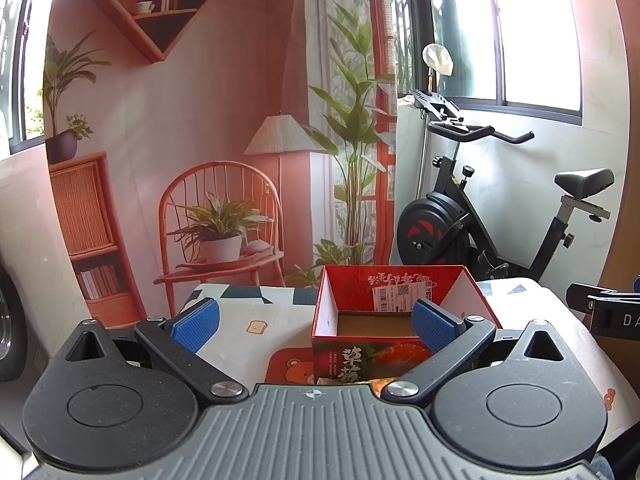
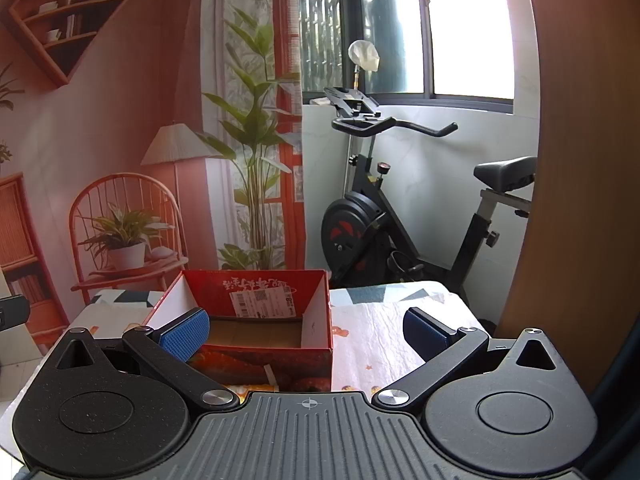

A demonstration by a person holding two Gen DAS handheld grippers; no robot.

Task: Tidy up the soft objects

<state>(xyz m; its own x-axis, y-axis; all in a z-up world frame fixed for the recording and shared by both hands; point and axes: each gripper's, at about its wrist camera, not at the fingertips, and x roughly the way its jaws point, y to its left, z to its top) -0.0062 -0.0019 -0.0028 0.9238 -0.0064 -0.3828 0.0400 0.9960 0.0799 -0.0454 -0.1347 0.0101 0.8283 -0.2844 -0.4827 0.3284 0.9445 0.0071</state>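
A red cardboard box (image 1: 400, 280) with an open top stands on the table; its brown bottom shows bare. It also shows in the right wrist view (image 2: 260, 292), left of centre. My left gripper (image 1: 314, 322) is open and empty, held in front of the box with its right pad over the box's front corner. My right gripper (image 2: 306, 334) is open and empty, its left pad over the box's near left wall. No soft object shows clearly; something orange and white (image 1: 378, 382) peeks out below the box front.
The table wears a white patterned cloth (image 2: 380, 332) with a red bear mat (image 1: 290, 366). An exercise bike (image 2: 400, 220) stands behind the table by the window. A printed room backdrop (image 1: 180, 140) hangs behind. The right gripper's body (image 1: 608, 310) shows at the right edge.
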